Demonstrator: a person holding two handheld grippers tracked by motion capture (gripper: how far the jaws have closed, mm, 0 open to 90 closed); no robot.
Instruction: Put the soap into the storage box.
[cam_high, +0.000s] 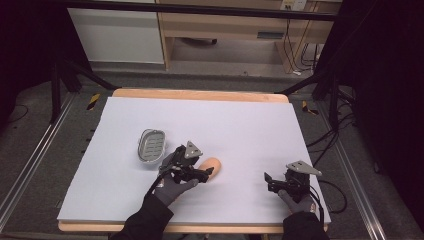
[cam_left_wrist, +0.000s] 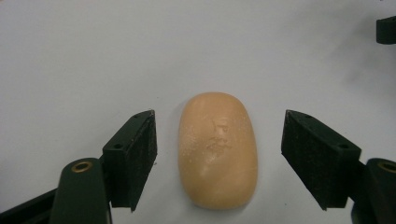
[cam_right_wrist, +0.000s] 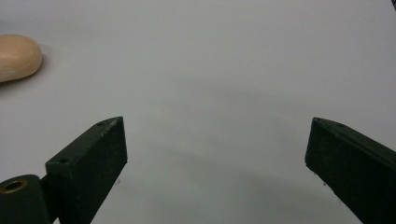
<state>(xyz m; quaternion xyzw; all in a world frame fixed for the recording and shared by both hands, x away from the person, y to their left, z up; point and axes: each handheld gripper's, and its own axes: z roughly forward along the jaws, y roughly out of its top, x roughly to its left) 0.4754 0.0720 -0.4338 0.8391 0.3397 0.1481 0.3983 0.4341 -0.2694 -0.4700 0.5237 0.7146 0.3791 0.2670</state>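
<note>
My left gripper (cam_left_wrist: 219, 154) is spread wide w/ the soap bar (cam_left_wrist: 218, 149) lying between the jaws, a gap on each side, so nothing's gripped. In the left gripper view the bar's long axis runs 12 to 6 o'clock, w/ a stamped mark on top, flat on the white sheet (cam_left_wrist: 93, 56).

From the high view the soap (cam_high: 211, 165) sits a bit toward 7 o'clock from the sheet's centre, w/ my left gripper (cam_high: 202, 172) at its 7 o'clock side. The metal soap dish (cam_high: 151, 145) is at approx 10 o'clock from the bar, near but apart, and has nothing in it.

My right gripper (cam_high: 267, 181) is off at 4 o'clock on the sheet, well apart from the soap. Its own view has the jaws wide apart over bare sheet, holding nothing; the soap is at its 10 o'clock edge.
</note>
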